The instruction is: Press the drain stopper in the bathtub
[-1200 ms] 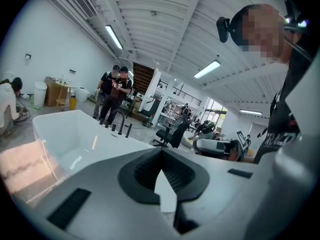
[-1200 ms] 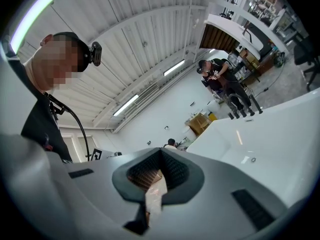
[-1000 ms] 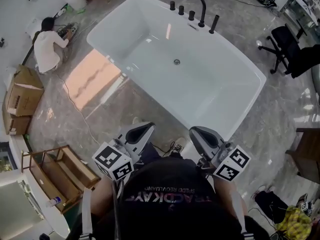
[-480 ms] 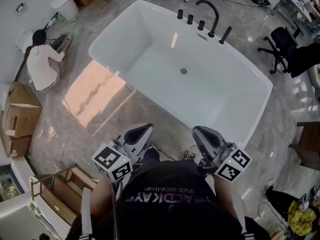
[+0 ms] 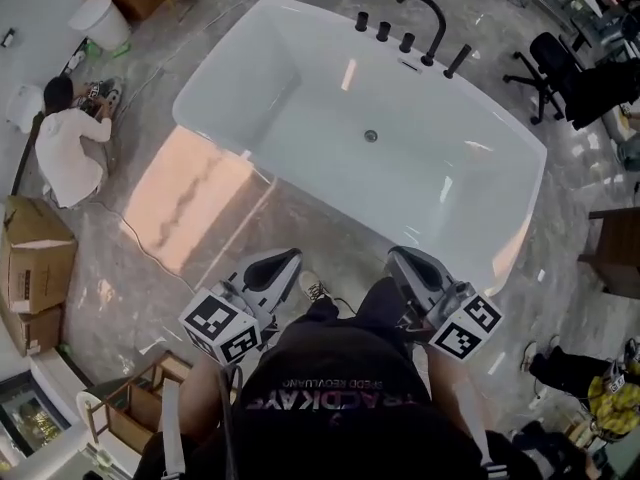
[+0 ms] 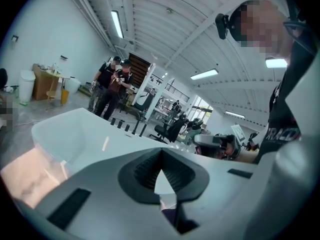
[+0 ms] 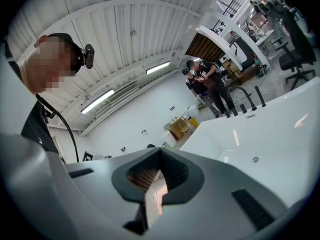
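Left tool (image 5: 283,260) and right tool (image 5: 402,260), both closed and empty, hang well short of the drain stopper (image 5: 371,136) in the bathtub (image 5: 232,76).

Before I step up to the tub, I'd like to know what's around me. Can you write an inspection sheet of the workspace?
Surface: glossy grey floor; white bathtub, nothing in it.
Job's things: drain stopper in the tub floor, untouched; black faucet on the far rim.
Clutter: cardboard boxes, wooden crate, both left.
Grippers: left gripper and right gripper shut, empty, short of the tub.
Cables: thin cable across the floor, left.
Surroundings: crouching person; office chair.
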`<state>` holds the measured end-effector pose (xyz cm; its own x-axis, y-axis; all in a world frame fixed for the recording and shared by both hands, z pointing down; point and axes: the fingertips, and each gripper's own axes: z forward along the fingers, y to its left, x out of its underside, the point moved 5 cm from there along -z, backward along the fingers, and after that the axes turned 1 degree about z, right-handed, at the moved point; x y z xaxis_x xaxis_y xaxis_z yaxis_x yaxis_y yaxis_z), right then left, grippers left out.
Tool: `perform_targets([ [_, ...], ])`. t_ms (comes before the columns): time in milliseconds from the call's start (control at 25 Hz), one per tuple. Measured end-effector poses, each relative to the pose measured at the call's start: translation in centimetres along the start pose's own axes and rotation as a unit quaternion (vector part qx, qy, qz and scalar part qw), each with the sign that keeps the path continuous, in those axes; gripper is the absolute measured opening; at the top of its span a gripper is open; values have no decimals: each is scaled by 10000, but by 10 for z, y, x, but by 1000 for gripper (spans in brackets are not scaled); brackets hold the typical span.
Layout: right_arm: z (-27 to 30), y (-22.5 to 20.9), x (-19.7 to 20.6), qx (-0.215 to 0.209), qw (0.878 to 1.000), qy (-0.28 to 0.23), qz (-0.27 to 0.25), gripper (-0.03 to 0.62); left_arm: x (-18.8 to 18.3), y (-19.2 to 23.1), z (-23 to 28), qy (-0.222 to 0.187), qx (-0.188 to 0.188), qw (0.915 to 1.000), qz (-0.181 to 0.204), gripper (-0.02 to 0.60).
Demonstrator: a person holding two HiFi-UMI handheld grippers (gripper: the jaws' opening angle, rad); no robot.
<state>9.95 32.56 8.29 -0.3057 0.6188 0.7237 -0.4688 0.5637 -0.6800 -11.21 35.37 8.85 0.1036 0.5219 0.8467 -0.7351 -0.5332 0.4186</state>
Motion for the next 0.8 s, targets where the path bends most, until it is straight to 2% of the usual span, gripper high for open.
perform_targets([
  [200,5,0,-3,211,9997,126,-25,17,-4,6,-1,-140,102,9997,-157,9],
  [400,12,-9,-13,221,9996,142,-102,17,-3,15,5,-138,23,9996,-247,9],
  [800,22,-56,-55,69,9999,-116,60,17,-43,24,58,50,-104,9999,-5,9],
])
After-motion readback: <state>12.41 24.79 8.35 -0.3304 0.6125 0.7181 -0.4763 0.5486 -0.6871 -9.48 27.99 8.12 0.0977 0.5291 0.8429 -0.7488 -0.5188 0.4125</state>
